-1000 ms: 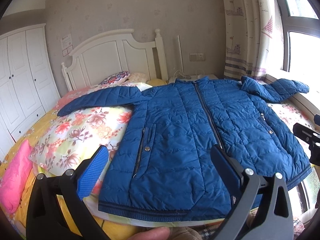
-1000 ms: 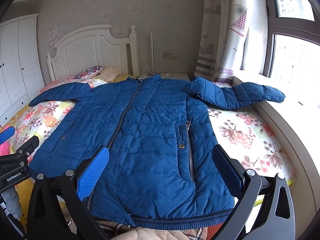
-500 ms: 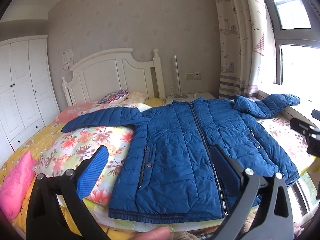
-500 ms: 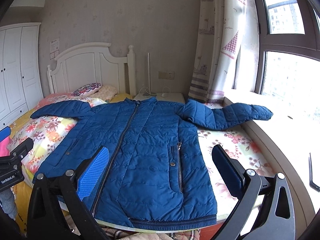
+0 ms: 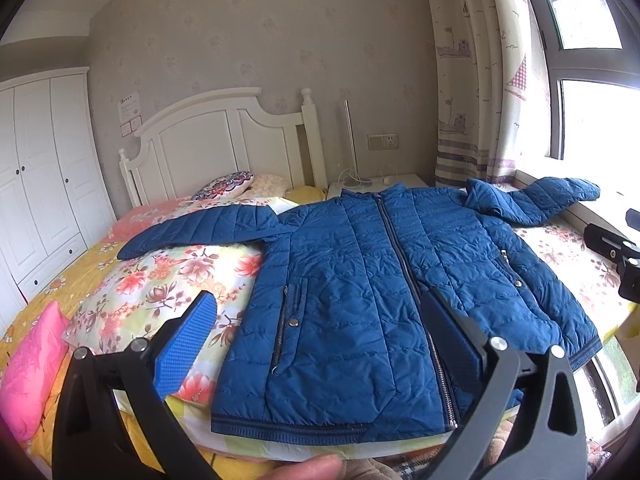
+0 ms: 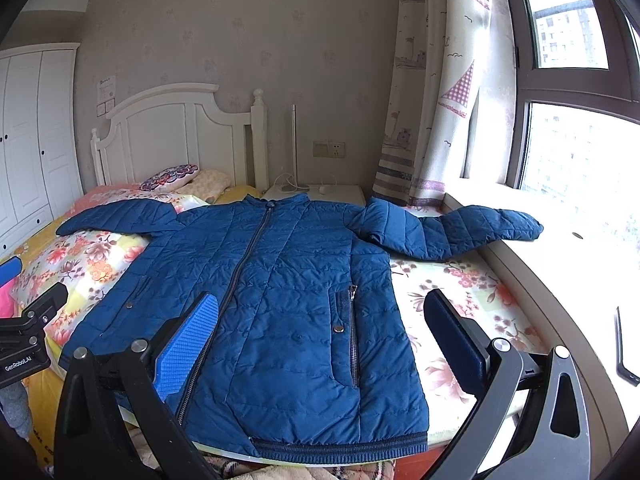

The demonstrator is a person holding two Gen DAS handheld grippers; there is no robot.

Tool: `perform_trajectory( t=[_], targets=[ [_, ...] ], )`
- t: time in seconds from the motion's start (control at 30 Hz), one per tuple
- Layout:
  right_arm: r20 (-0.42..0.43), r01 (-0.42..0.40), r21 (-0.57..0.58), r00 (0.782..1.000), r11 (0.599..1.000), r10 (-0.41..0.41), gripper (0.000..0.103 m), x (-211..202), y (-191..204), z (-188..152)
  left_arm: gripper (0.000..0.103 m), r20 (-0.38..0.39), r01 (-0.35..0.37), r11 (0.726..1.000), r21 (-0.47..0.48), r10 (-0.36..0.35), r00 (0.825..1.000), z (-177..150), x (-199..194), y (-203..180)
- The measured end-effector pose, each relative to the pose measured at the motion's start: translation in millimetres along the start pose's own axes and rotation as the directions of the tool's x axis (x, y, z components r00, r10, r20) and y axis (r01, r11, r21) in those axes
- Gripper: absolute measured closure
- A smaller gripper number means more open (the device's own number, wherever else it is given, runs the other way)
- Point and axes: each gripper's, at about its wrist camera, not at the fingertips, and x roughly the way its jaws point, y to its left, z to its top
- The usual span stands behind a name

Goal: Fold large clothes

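While I hold both grippers, the left gripper (image 5: 316,328) and right gripper (image 6: 320,328), spread wide and empty, the blue jacket (image 6: 280,300) lies flat, zipped, sleeves outstretched on the floral bed (image 6: 460,280) beyond.

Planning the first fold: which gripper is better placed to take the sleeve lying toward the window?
Probably the right gripper: it is open on the window side, and the window-side sleeve lies ahead of it.

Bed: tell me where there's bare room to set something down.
Free: floral sheet between jacket and window ledge; floral quilt under the left sleeve. Crowded: the middle, and pillows by the headboard.
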Motion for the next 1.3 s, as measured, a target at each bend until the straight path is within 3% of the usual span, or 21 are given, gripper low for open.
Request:
perform_trajectory(
  t=[0.17, 0.27, 0.33, 0.4, 0.53, 0.63, 0.77, 0.8, 0.93, 1.0, 1.1, 1.17, 1.2, 1.23, 1.27, 1.3],
  targets=[
    [-0.021, 0.007, 0.001, 1.0, 1.0, -0.007, 0.004, 12, -3, -2, 0.002, -0.036, 0.017, 1.0, 0.022, -0.016, 0.999, 1, 19, -7],
    [-0.056, 0.005, -0.012, 0.998, 1.0, -0.006, 0.004, 37, -10, -5, 0.002, -0.094, 0.052, 0.998, 0.048, -0.047, 0.995, 11, 59, -16],
    [-0.13, 0.011, 0.015, 0.991, 1.0, -0.009, 0.004, 68, -26, -7, 0.002, -0.142, 0.065, 0.994, 0.084, -0.053, 0.988, 19, 101, -25],
    [-0.202, 0.068, 0.055, 0.978, 0.996, -0.056, 0.004, 106, -54, -5, 0.002, -0.214, 0.076, 0.988, 0.133, -0.046, 0.976, 26, 148, -35],
    [-0.277, 0.197, 0.166, 0.95, 0.966, -0.146, 0.004, 169, -124, 3, 0.002, -0.315, 0.02, 0.976, 0.216, 0.051, 0.948, 36, 252, -49],
    [-0.334, 0.251, 0.304, 0.932, 0.919, -0.144, 0.004, 218, -183, 6, 0.002, -0.391, 0.004, 0.985, 0.171, 0.064, 0.918, 41, 314, -44],
    [-0.378, 0.317, 0.391, 0.911, 0.864, -0.163, 0.01, 269, -228, 12, 0.002, -0.435, -0.007, 0.994, 0.109, 0.054, 0.899, 39, 362, -34],
    [-0.395, 0.363, 0.401, 0.897, 0.841, -0.199, 0.011, 283, -238, 16, 0.002, -0.44, -0.001, 0.995, 0.096, 0.043, 0.897, 36, 370, -30],
    [-0.409, 0.417, 0.458, 0.883, 0.785, -0.231, 0.015, 319, -269, 27, 0.002, -0.459, 0.063, 0.998, -0.01, -0.06, 0.886, 25, 385, -13],
    [-0.423, 0.472, 0.45, 0.86, 0.758, -0.284, 0.016, 333, -279, 30, 0.002, -0.463, 0.09, 0.993, -0.081, -0.117, 0.879, 21, 385, -5],
    [-0.418, 0.489, 0.461, 0.856, 0.741, -0.304, 0.021, 347, -289, 32, 0.002, -0.466, 0.122, 0.983, -0.14, -0.174, 0.868, 19, 389, 3],
    [-0.41, 0.488, 0.464, 0.858, 0.739, -0.308, 0.032, 352, -290, 33, 0.002, -0.469, 0.117, 0.985, -0.127, -0.163, 0.868, 19, 389, 0],
    [-0.392, 0.467, 0.483, 0.872, 0.74, -0.294, 0.039, 356, -293, 34, 0.002, -0.473, 0.114, 0.986, -0.12, -0.158, 0.867, 19, 389, -1],
    [-0.366, 0.435, 0.507, 0.89, 0.744, -0.271, 0.06, 358, -294, 35, 0.002, -0.477, 0.114, 0.987, -0.115, -0.155, 0.865, 19, 389, -2],
    [-0.347, 0.435, 0.51, 0.894, 0.742, -0.284, 0.074, 356, -292, 37, 0.002, -0.476, 0.115, 0.987, -0.113, -0.156, 0.866, 19, 390, -1],
    [-0.292, 0.421, 0.499, 0.905, 0.757, -0.31, 0.078, 349, -283, 45, 0.002, -0.474, 0.118, 0.987, -0.113, -0.158, 0.867, 19, 390, -1]
  ],
)
